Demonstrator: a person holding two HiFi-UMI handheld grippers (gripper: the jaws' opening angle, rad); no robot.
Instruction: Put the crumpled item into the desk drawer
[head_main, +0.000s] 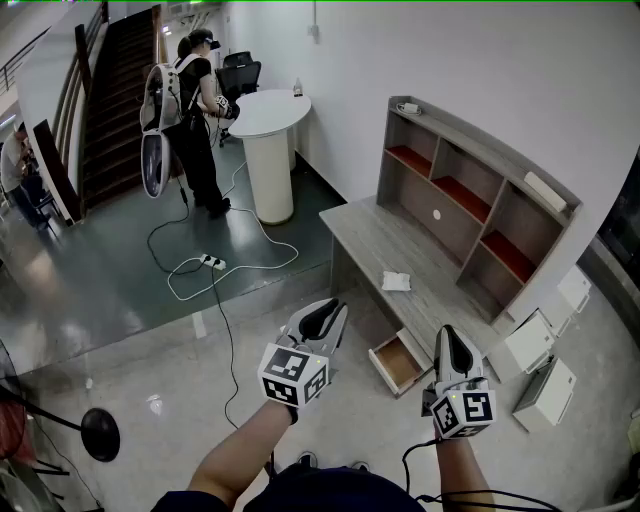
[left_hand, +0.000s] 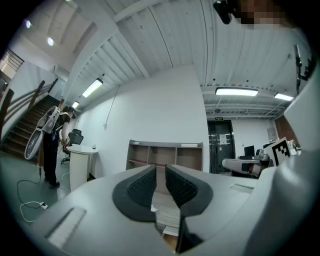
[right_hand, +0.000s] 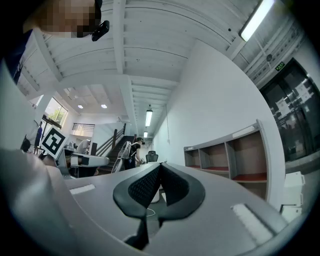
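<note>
White walls (head_main: 480, 60), glossy floor (head_main: 90, 290), dark staircase (head_main: 125, 70).

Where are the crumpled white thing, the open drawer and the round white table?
Crumpled item (head_main: 396, 282): head view, the middle of its white bulk.
Drawer (head_main: 398, 363): head view, the bare wooden floor inside it.
Round table (head_main: 268, 108): head view, the middle of its white top.

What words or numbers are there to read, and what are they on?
None can be read.
Green sign above the dark door: too small.
Papers on that door: blurred.
Marker cube: only black-and-white squares, no letters.
</note>
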